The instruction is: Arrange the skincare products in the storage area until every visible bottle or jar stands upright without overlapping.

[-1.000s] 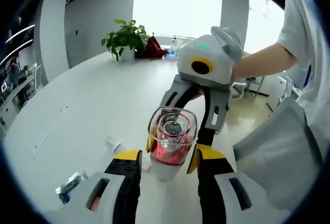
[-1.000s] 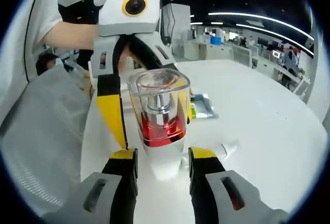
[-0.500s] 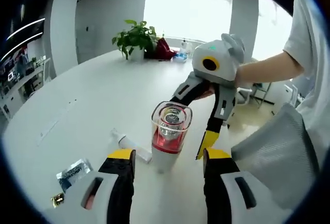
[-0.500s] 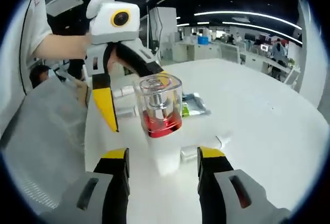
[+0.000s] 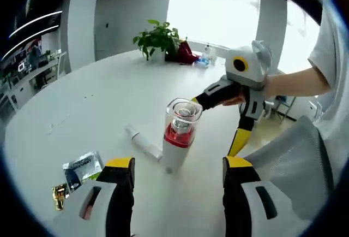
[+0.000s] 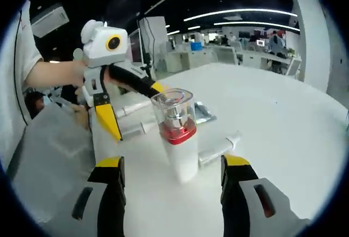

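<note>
Your left gripper (image 5: pixel 177 171) is spread wide with nothing between its jaws, and the bottle (image 5: pixel 179 135) stands upright on the white tabletop (image 5: pixel 98 106) just beyond it, clear of both jaws. The bottle has a white body, a red band and a clear cap. Your right gripper (image 6: pixel 173 171) is also spread and holds nothing, with the same bottle (image 6: pixel 179 136) upright ahead of it and apart from its jaws.

In the left gripper view, your right gripper (image 5: pixel 240 92) hangs past the bottle to the right, tilted, near the bottle but not touching it. A small white tube (image 5: pixel 143 142) lies flat on the tabletop just to the left of the bottle's base. Farther left of the bottle lie a foil sachet (image 5: pixel 82 167) and, beside it, a small gold thing (image 5: pixel 59 196) too small to make out. A potted plant (image 5: pixel 159 37) stands well beyond the bottle at the far edge.

In the right gripper view, your left gripper (image 6: pixel 106 78) is to the left of the bottle and apart from it. The tube (image 6: pixel 219 149) lies just right of the bottle, and a sachet (image 6: pixel 200 112) lies behind it.
</note>
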The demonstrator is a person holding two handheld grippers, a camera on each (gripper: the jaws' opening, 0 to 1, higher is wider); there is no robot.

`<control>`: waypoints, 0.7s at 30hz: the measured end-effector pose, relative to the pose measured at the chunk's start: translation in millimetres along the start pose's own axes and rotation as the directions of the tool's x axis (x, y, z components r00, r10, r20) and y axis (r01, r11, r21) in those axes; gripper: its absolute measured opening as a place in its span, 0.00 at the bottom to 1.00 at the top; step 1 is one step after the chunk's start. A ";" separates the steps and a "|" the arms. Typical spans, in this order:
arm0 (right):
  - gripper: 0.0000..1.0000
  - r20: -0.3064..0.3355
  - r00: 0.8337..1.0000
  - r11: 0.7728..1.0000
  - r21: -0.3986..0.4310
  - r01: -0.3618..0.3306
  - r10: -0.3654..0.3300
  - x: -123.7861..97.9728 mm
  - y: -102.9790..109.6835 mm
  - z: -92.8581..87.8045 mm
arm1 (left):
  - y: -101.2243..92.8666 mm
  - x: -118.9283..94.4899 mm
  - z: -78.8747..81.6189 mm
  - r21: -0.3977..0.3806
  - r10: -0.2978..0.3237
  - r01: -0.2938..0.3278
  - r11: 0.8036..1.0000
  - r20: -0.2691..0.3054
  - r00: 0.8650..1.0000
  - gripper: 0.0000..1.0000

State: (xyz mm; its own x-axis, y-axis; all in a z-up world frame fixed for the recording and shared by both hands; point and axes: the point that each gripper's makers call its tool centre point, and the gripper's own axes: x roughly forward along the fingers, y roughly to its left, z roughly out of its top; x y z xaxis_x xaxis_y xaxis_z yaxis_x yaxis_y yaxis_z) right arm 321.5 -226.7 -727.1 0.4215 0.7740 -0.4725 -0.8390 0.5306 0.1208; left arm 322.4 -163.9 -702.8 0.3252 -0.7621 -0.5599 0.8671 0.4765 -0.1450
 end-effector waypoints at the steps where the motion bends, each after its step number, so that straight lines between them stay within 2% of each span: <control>1: 0.73 0.003 1.000 1.000 0.004 0.003 -0.003 -0.9 2.6 0.0 | 0.6 -1.9 -1.3 -0.011 0.007 -0.007 1.000 0.002 1.000 0.63; 8: 0.75 0.015 0.999 0.999 0.026 0.028 -0.028 -3.9 11.5 0.9 | 7.6 -18.9 -16.4 -0.113 0.093 -0.091 0.989 0.013 0.996 0.71; 13: 0.75 0.060 0.997 0.989 0.138 0.049 -0.057 -5.7 15.9 7.1 | 6.0 -34.5 -29.5 -0.155 0.139 -0.137 0.978 0.003 0.990 0.75; 21: 0.80 0.054 0.994 0.983 0.162 0.085 -0.094 -10.2 26.5 8.2 | 6.1 -57.7 -46.9 -0.215 0.213 -0.209 0.954 -0.005 0.977 0.83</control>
State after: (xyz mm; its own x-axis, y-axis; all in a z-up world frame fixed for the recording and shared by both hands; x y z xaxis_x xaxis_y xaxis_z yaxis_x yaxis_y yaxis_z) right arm 297.8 -217.7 -711.9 0.5170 0.7381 -0.4335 -0.7335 0.6431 0.2201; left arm 291.2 -96.4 -709.6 0.5004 -0.6411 -0.5819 0.6780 0.7082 -0.1971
